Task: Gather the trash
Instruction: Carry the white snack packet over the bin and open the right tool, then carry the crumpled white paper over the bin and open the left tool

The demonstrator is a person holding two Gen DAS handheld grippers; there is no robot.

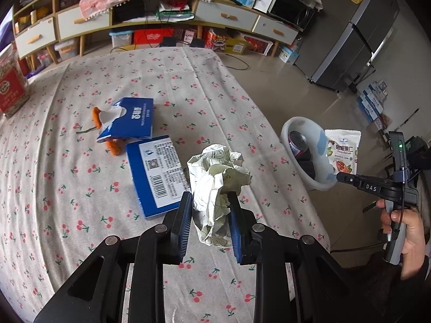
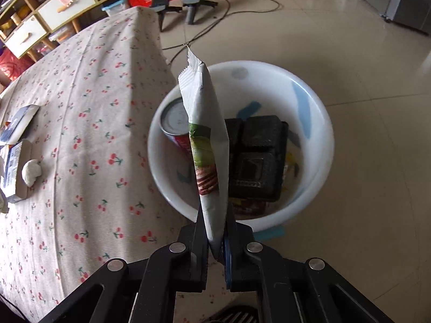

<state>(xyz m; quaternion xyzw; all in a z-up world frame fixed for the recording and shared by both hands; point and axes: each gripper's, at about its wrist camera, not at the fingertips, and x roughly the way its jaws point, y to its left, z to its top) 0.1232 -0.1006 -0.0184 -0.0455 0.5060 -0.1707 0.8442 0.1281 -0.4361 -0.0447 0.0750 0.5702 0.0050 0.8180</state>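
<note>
Left gripper (image 1: 210,226) clamped on crumpled paper (image 1: 218,185) over table's (image 1: 80,215) near-right edge, right gripper (image 2: 215,245) pinching snack pouch (image 2: 207,145) above white bin (image 2: 317,123) (both light, soft, likely crushable; best pinched mid-body).

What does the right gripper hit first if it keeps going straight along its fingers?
Likely the black plastic tray lying in the white basin on the floor. The right gripper, shut on the snack bag, points steeply down into the basin; the bag's tip would arrive first. Depth is unclear.
</note>
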